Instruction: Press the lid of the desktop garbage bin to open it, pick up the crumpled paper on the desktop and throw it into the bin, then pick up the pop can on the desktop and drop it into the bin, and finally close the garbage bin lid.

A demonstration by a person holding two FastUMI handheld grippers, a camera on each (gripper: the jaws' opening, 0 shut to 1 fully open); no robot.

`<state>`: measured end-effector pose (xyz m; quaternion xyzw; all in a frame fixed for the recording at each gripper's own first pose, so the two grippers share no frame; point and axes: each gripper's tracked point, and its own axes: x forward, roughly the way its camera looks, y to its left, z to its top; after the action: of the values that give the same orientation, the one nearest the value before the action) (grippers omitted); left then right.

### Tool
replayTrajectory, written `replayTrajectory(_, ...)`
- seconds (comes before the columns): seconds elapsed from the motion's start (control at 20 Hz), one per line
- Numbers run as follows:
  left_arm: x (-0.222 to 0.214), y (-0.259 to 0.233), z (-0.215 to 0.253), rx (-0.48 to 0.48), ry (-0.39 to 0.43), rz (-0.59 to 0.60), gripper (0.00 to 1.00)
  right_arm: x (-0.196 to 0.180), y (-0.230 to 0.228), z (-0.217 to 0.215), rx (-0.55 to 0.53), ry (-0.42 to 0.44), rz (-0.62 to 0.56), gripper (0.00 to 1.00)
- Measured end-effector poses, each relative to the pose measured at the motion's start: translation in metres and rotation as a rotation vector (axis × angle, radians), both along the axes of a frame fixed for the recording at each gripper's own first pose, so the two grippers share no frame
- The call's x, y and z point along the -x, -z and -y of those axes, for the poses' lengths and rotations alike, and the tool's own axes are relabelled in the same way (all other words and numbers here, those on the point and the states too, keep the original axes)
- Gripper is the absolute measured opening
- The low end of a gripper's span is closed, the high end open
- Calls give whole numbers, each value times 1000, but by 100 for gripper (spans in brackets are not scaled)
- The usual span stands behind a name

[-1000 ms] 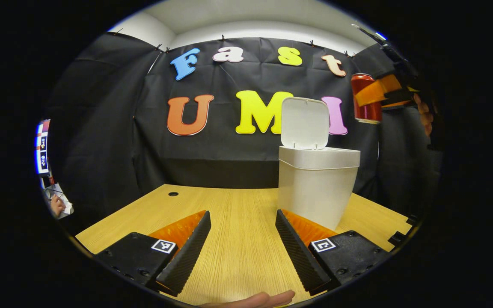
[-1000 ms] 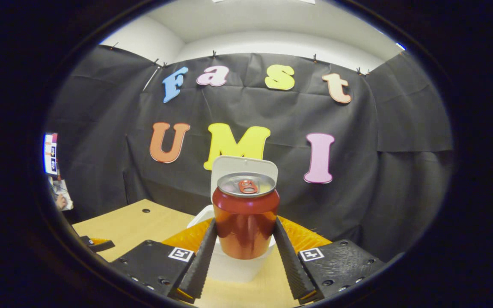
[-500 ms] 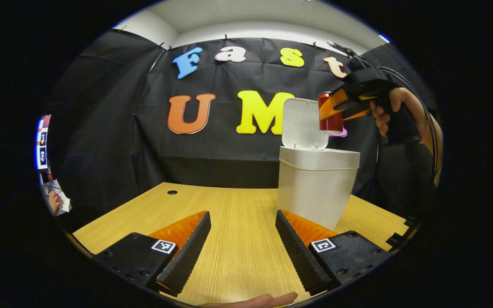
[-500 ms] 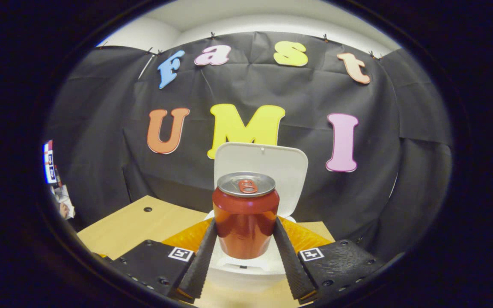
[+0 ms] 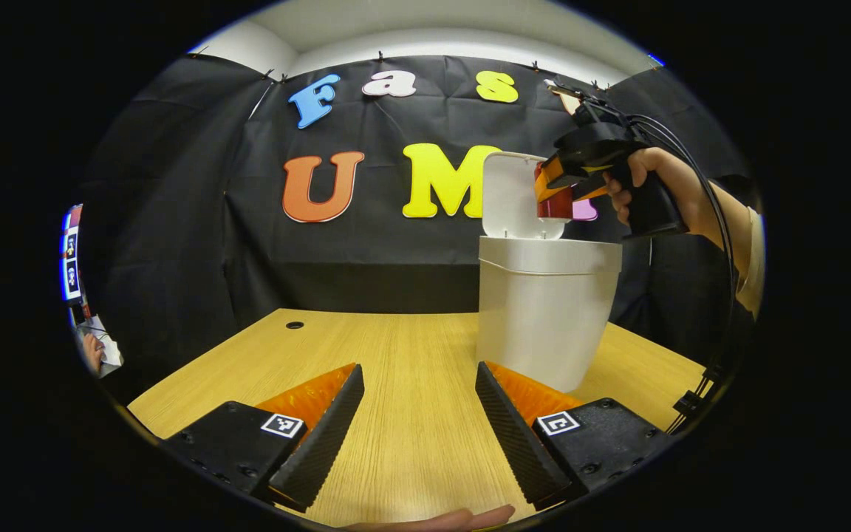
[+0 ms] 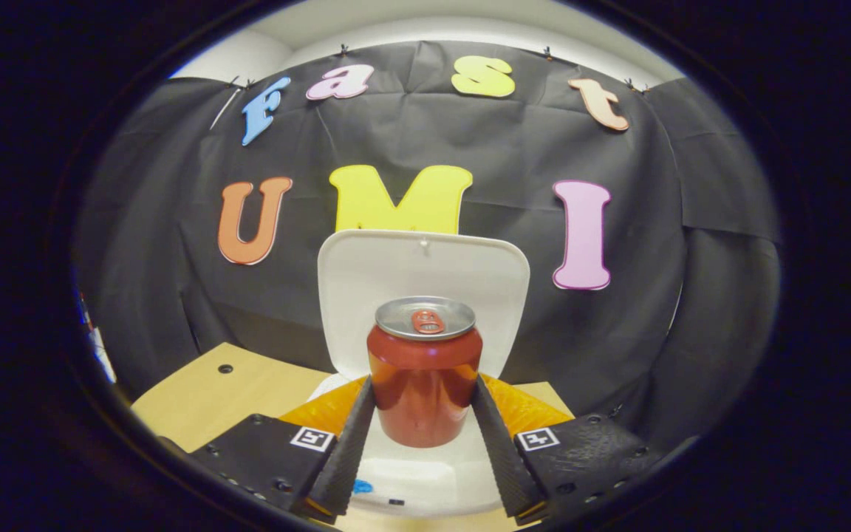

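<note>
Can (image 6: 425, 384) upright, clamped between both fingers of right gripper (image 6: 423, 443), held above open mouth of bin (image 5: 545, 318). Seen from left gripper view too: can (image 5: 555, 203) just over the rim, in front of raised lid (image 5: 513, 196), with a hand (image 5: 662, 192) on the gripper's grip (image 5: 569, 174). Lid (image 6: 423, 284) standing upright behind the can in right gripper view (something small and blue inside the bin, too small to tell). Left gripper (image 5: 418, 432) spread wide, holding nothing, low over table (image 5: 396, 355), near the bin.
</note>
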<state>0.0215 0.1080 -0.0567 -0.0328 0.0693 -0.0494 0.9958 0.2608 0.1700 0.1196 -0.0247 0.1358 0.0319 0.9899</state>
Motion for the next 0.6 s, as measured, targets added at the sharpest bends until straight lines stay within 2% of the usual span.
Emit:
replayTrajectory(0.1,-1,-3,-7,-1,-22,10,99,1,3,-3,-10,-7,-8,75)
replayTrajectory(0.3,-2,0,-4,1,-6,-7,99,-2,7,0,21,4,-8,75)
replayTrajectory(0.6,-4,5,-9,10,-13,-25,98,-8,13,8,-33,25,-27,77)
